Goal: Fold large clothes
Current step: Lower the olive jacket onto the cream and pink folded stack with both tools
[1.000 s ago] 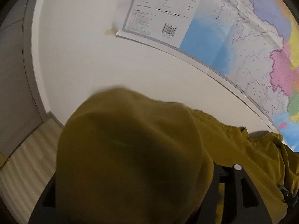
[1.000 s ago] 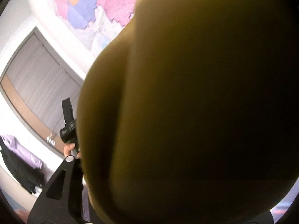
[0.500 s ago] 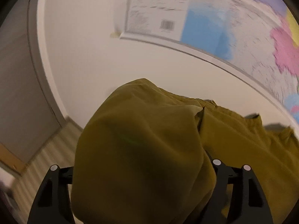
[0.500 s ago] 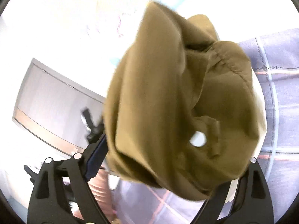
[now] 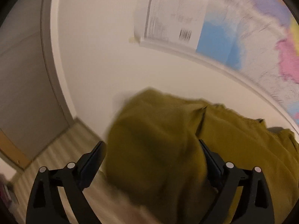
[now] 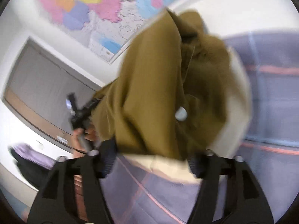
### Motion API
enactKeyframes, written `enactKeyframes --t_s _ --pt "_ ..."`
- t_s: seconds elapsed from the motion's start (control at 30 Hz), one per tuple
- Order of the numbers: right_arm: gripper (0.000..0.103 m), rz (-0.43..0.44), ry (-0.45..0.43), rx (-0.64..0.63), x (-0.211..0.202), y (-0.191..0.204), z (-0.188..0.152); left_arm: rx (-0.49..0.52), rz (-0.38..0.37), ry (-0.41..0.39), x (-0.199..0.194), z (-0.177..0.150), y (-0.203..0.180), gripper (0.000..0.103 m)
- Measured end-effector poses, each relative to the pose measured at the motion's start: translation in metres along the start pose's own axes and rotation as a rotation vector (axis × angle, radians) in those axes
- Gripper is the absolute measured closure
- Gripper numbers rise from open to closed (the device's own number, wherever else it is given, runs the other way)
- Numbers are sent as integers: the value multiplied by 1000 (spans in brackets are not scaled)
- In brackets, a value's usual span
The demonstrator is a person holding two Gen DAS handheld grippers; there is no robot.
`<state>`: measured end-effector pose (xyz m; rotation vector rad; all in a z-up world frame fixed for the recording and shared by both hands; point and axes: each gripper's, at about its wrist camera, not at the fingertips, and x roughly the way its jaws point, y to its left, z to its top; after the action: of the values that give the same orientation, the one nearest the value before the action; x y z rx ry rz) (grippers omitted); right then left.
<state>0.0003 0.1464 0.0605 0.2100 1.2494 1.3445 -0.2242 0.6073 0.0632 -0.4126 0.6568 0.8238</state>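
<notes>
Our left gripper has just been opening wide, the trousers bunched loosely between its jaws. Our right gripper has just been closing a little, cloth between its jaws too; whether they grip we cannot tell.

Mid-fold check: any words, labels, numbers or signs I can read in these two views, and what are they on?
None legible.
Wall map legend panel: lines of print and a barcode, blurred, unreadable.
Wall map, right wrist view: place names too small and blurred.
Olive garment: white button, no print seen.
</notes>
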Motion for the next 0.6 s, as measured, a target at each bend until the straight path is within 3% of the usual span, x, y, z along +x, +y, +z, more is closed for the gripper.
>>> enactKeyframes --t_s 0.03,0.13,0.17,0.23,0.27,0.33,0.4,0.47,0.53,0.6 --pt "31 -23 4 -51 -6 10 -4 0 -26 -70 -21 -4 6 9" --pt "37 -91 5 -276 -32 47 -13 -12 -112 -176 -66 -15 20 7" --pt "43 -103 -19 -337 -31 60 -10 2 -147 -189 -77 -18 20 7" --pt "43 -130 -99 -454 -44 84 -6 55 -157 -187 -83 -20 10 7" --pt "43 -129 -135 -479 -51 73 4 76 -166 -185 -83 -22 3 7" --pt "43 -148 -181 -490 -31 75 26 125 -234 -163 -83 -29 -18 7" --pt "40 -216 -210 -475 -5 77 36 154 -243 -138 -74 -33 -39 7" --pt "45 -265 -172 -439 2 71 42 187 -254 -109 -65 -40 -55 7" --pt "47 -286 -103 -360 19 35 24 230 -257 -56 -48 -50 -74 7" --pt "49 -286 -68 -298 31 14 11 257 -214 -53 -38 -60 -84 7"
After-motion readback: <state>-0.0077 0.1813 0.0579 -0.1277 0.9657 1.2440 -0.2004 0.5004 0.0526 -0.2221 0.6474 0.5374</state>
